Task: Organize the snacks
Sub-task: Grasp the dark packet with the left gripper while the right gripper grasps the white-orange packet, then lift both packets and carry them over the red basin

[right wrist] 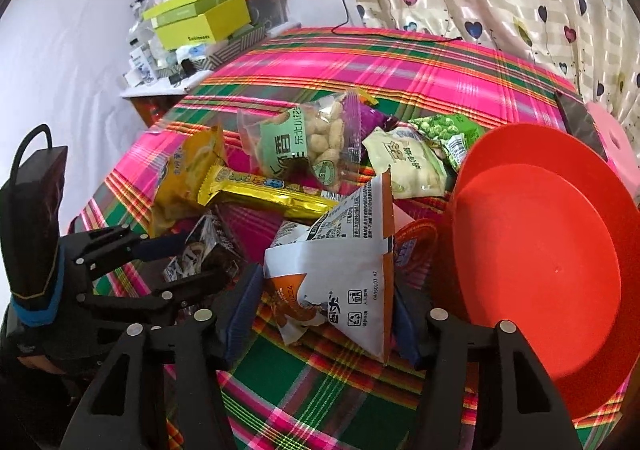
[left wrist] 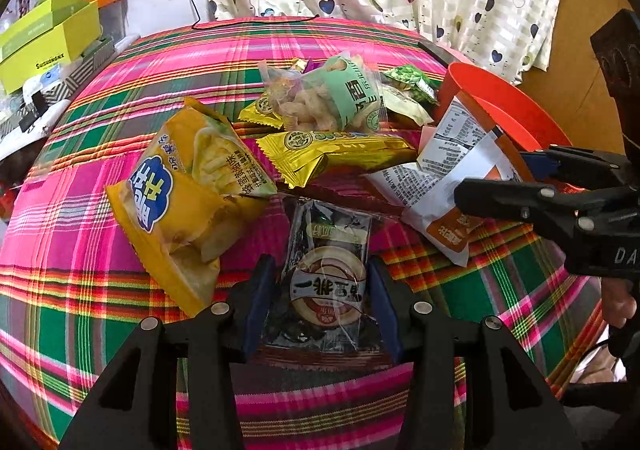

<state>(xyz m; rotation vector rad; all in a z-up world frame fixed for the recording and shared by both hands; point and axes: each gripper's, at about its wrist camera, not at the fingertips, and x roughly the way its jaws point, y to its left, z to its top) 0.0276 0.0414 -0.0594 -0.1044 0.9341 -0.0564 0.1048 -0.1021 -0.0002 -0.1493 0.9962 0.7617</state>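
Both grippers straddle snack packets on the plaid-covered table, beside the red plastic bowl (right wrist: pixel 560 250).

The left gripper (left wrist: pixel 322 306) has its blue-padded fingers (left wrist: pixel 258 302) apart, either side of a dark, glossy, clear-windowed cellophane packet (left wrist: pixel 326 282) holding a round biscuit; the packet lies flat between them, its long axis running along the fingers, away from the camera. Whether the pads press its edges I cannot tell. The right gripper (right wrist: pixel 324 320) brackets a crinkled white-and-orange foil pouch (right wrist: pixel 344 270), which stands puffed like a tent, its peak pointing up and away; the fingers look close against its sides, contact unclear. Just behind lie a long gold foil bar wrapper (right wrist: pixel 264 190), a yellow chip bag (left wrist: pixel 188 194) and a clear bag of pale nuts with a green label (right wrist: pixel 304 142), all on the pink-and-green cloth (right wrist: pixel 320 382).
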